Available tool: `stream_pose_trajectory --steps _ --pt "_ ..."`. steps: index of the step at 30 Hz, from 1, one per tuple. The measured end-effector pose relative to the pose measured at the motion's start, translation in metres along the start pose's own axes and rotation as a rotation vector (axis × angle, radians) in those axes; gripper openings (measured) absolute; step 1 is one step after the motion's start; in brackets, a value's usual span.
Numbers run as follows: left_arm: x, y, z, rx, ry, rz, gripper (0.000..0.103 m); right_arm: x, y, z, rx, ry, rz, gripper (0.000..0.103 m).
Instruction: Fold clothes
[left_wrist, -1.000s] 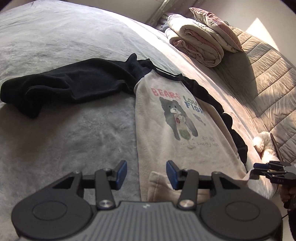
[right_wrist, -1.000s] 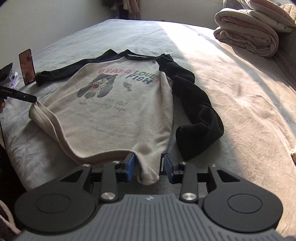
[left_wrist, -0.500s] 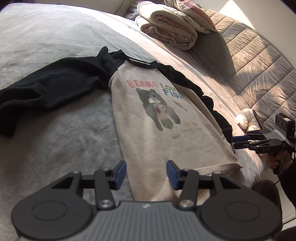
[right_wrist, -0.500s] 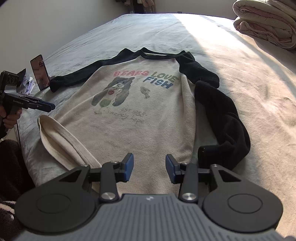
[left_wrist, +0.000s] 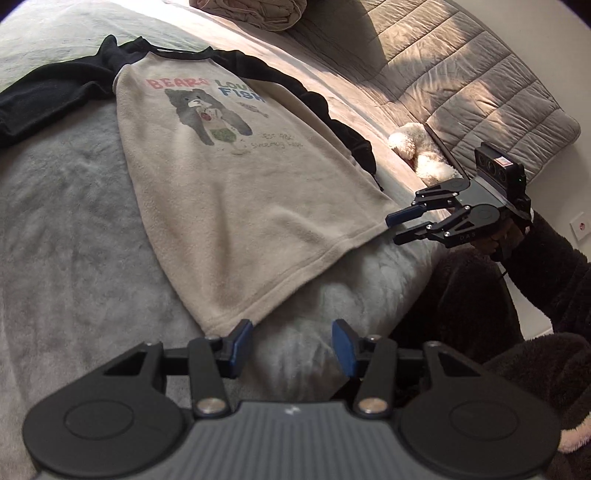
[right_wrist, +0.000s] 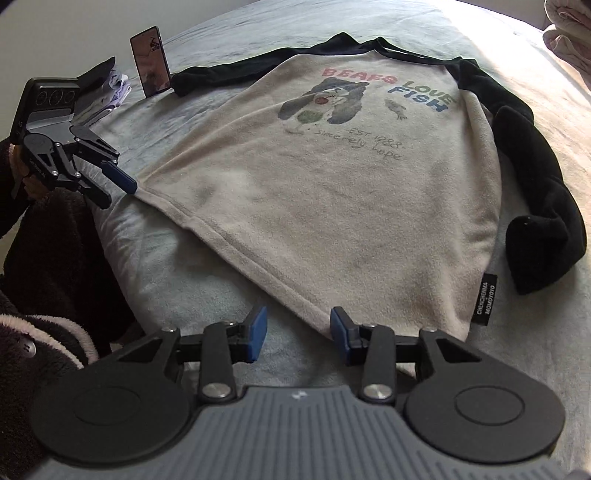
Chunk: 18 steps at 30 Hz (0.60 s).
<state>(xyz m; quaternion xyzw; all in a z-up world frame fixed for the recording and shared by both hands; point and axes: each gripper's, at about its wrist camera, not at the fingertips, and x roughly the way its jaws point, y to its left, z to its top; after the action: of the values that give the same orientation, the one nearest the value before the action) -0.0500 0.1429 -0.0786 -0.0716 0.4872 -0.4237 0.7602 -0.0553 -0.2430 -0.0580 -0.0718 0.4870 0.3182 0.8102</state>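
Pulled back off the hem since the earlier frames, both tools now clear of the cloth, hem laid flat where it was bunched and pinched before; no longer gripping anything.

Far left on the grey bed (right_wrist: 192, 269): phone (right_wrist: 150, 61) propped upright, small pile of pale cloth beside it; just near of that, left gripper (right_wrist: 116, 186), jaws partly apart and empty, tips at the left hem corner of the sweatshirt (right_wrist: 332, 192), seemingly just off the fabric.

Centre: sweatshirt spread face up, bear print toward the far side, hem nearest the bed edge, left black sleeve stretched out toward the phone.

Right: right gripper (right_wrist: 295, 330) hovering just short of the hem, jaws half apart, nothing between them; beyond it, right black sleeve (right_wrist: 532, 206) curled along the side seam, cuff doubled over; folded quilt (left_wrist: 255, 11) far off by the headboard; white plush toy (left_wrist: 417, 147) at the bed's right edge.

Likely next: first fold. Best done by straightening the curled right sleeve before anything else; pinching seam or cuff rather than loose fleece; lifting both sides evenly; laying sleeves across the body without dragging the hem askew.
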Motion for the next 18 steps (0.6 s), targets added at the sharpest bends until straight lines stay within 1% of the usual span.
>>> stream_pose_trajectory --steps 3,6,8,11,13,14,15,16,17,18 --pt "-0.012 0.006 -0.006 -0.082 -0.059 0.035 0.050 -0.017 -0.013 -0.011 0.061 -0.029 -0.068 0.042" --pt "-0.020 0.021 -0.009 -0.195 -0.110 0.062 0.051 -0.032 -0.033 -0.021 0.172 -0.068 -0.119 0.042" --pt "-0.021 0.029 -0.011 -0.267 -0.120 0.070 0.050 -0.037 -0.046 -0.026 0.249 -0.087 -0.145 0.042" --pt "-0.015 0.037 -0.013 -0.349 -0.124 0.060 0.049 -0.035 -0.065 -0.032 0.355 -0.103 -0.144 0.042" --pt "-0.008 0.038 -0.014 -0.387 -0.127 0.075 0.042 -0.027 -0.077 -0.035 0.435 -0.091 -0.129 0.041" --pt "-0.005 0.036 -0.014 -0.387 -0.128 0.086 0.036 -0.021 -0.080 -0.035 0.471 -0.076 -0.114 0.034" --pt "-0.001 0.033 -0.014 -0.388 -0.130 0.097 0.034 -0.016 -0.082 -0.035 0.494 -0.070 -0.102 0.029" --pt "0.002 0.031 -0.013 -0.388 -0.131 0.109 0.034 -0.013 -0.080 -0.034 0.498 -0.075 -0.095 0.029" --pt "0.005 0.028 -0.012 -0.380 -0.128 0.121 0.030 -0.011 -0.077 -0.032 0.493 -0.078 -0.096 0.029" --pt "0.007 0.025 -0.011 -0.373 -0.125 0.133 0.020 -0.010 -0.074 -0.030 0.485 -0.077 -0.098 0.023"
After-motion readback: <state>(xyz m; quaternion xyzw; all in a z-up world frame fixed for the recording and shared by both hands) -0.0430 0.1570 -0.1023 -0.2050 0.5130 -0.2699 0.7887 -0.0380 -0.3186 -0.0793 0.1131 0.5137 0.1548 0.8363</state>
